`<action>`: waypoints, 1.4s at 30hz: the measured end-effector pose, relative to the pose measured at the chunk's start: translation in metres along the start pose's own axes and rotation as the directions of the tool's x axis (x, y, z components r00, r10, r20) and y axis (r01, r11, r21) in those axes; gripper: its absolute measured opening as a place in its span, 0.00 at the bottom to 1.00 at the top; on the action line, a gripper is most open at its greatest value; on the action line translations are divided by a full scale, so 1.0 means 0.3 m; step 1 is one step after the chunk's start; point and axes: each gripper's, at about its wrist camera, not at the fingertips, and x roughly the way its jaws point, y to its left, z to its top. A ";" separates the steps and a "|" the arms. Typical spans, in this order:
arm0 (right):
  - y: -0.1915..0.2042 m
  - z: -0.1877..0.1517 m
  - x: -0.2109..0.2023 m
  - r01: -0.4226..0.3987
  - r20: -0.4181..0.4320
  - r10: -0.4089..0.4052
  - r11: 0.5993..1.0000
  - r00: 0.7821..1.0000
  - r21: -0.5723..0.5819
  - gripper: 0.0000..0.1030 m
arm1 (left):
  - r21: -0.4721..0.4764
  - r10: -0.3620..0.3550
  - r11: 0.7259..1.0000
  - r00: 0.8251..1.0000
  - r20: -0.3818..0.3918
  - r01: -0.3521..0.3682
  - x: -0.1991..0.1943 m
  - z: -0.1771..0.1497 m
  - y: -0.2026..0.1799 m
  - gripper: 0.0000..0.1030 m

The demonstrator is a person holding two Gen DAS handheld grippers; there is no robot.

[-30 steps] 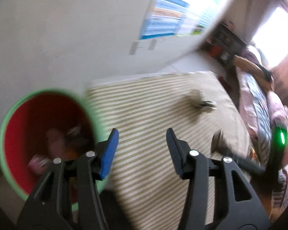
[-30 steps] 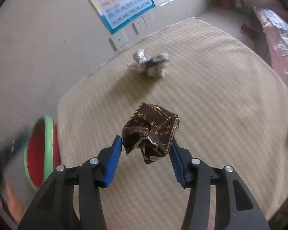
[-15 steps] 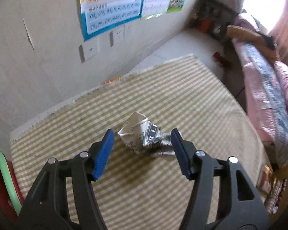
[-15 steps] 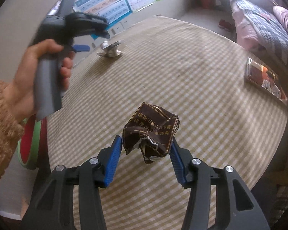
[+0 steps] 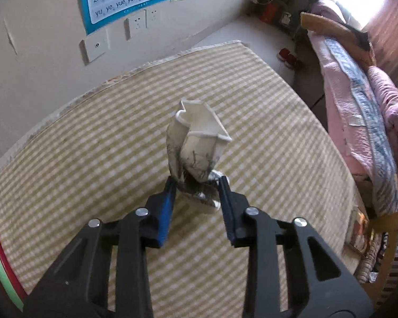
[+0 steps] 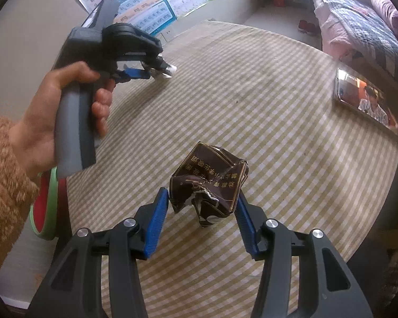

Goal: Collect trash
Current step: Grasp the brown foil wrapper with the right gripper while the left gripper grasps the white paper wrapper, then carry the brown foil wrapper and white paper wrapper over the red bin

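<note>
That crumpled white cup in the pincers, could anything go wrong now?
Possibly. The left gripper pinches the crumpled white cup only at its bottom end, so the tall part could tip or slip out. The right gripper holds a torn brown wrapper; it might tear further on the way to the bin.

The left gripper [image 5: 197, 185] has closed its blue-padded jaws on the crumpled white paper cup [image 5: 197, 147], which was lying loose on the checked tablecloth [image 5: 92, 145] before.

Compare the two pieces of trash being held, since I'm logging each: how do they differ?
The crushed paper cup in the left gripper is off-white; the crumpled wrapper in the right gripper is dark brown with gold lettering. The cup stands tall; the wrapper is squat. Both are crushed and clamped.
</note>
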 end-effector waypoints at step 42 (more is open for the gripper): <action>0.303 -0.007 -0.036 0.002 0.006 -0.001 0.979 1.000 -0.202 0.48 | 0.015 0.049 0.998 0.972 0.230 -0.054 -0.606 -0.511 0.220 0.21</action>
